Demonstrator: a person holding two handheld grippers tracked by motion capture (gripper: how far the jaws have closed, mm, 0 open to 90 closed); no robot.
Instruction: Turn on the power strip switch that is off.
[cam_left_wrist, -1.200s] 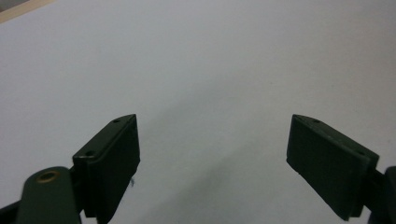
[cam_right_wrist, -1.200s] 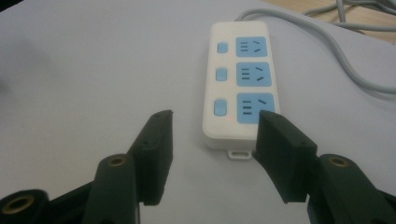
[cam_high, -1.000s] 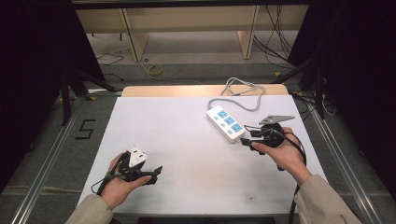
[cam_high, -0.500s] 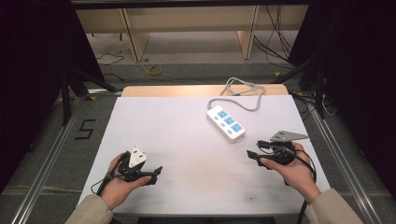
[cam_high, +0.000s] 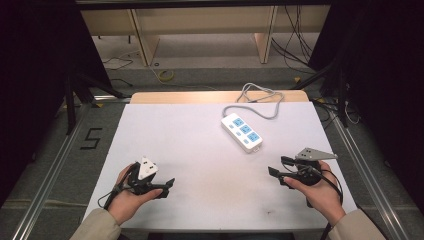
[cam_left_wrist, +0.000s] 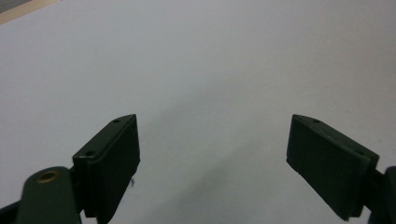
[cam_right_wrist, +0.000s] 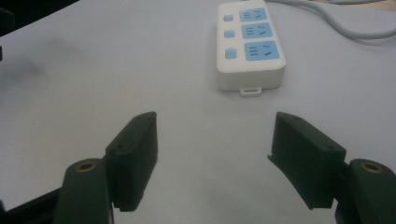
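Right gripper (cam_high: 278, 167): jaws just opened wide, nothing between them, near the power strip (cam_high: 242, 131).
Left gripper (cam_high: 167, 185): jaws apart, empty, over the white table (cam_high: 200, 150).

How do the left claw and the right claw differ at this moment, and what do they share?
The left claw sits at the table's near left, far from the power strip; the right claw sits at the near right, close to it. The left carries a white top piece, the right a grey three-cornered plate. Both are open, holding nothing.
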